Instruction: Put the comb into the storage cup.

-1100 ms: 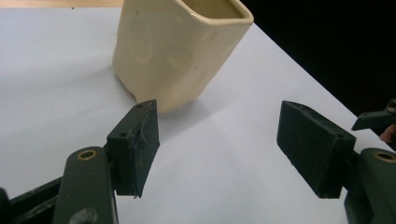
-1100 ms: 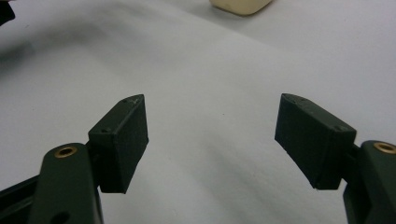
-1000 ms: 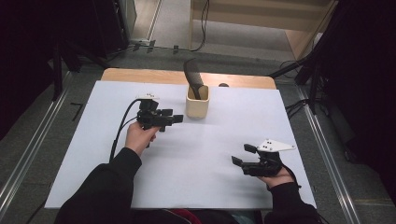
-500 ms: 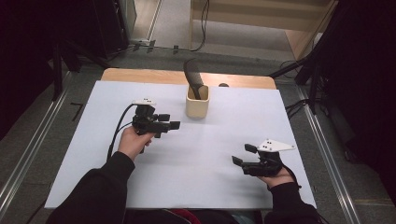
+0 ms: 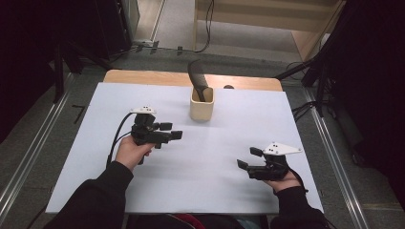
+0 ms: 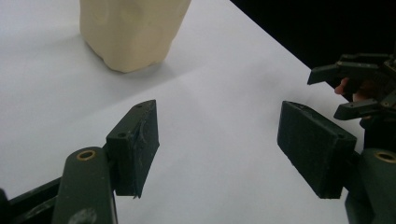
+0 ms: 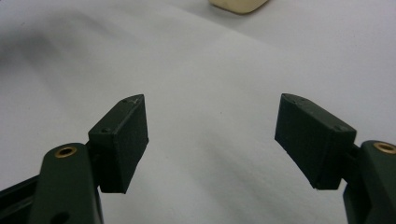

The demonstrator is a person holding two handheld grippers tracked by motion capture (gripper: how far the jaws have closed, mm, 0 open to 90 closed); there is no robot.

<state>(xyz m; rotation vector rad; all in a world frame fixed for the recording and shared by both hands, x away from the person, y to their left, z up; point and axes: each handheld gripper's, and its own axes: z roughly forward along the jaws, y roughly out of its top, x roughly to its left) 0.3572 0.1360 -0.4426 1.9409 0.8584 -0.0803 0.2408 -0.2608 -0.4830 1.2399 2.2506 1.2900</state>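
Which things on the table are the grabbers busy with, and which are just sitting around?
Part of the job:
- cream cup, nearest the open left gripper
- dark tool standing in the cup
- right gripper, open, resting near the table's front edge

Just lying about:
- white sheet covering the table
- small dark thing on the wooden strip behind; too small to tell

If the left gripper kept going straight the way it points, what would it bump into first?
Probably nothing soon. The left gripper points right across the white sheet; the cup sits off to one side of its line. The right gripper shows farther off, slightly aside, though depth is unclear.
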